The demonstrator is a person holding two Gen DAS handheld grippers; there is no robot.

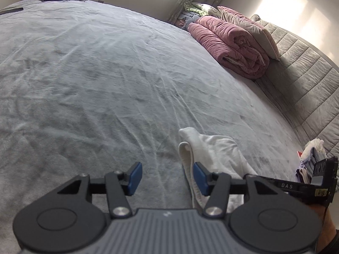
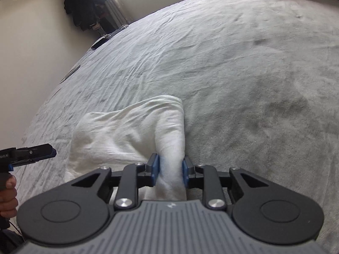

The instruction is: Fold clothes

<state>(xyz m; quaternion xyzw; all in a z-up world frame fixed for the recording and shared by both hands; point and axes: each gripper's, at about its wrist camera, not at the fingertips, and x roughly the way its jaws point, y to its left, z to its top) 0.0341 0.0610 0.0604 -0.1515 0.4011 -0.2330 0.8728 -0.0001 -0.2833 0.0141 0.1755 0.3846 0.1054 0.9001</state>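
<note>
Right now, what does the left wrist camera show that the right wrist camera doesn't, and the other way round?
Only the left wrist view shows the grey padded headboard, the pillow leaning on it, and a small heap of clothes at the bed's edge. Only the right wrist view shows dark clothes hanging by the wall, and a fold of the white garment lying between the right gripper pads. Both show the grey bed sheet, the white garment, the rolled pink quilt, and the left gripper, open with nothing between its pads.

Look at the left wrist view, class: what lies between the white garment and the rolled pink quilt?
Only bare, wrinkled grey bedsheet lies between the white garment and the pink quilt; the left wrist view shows it.
</note>
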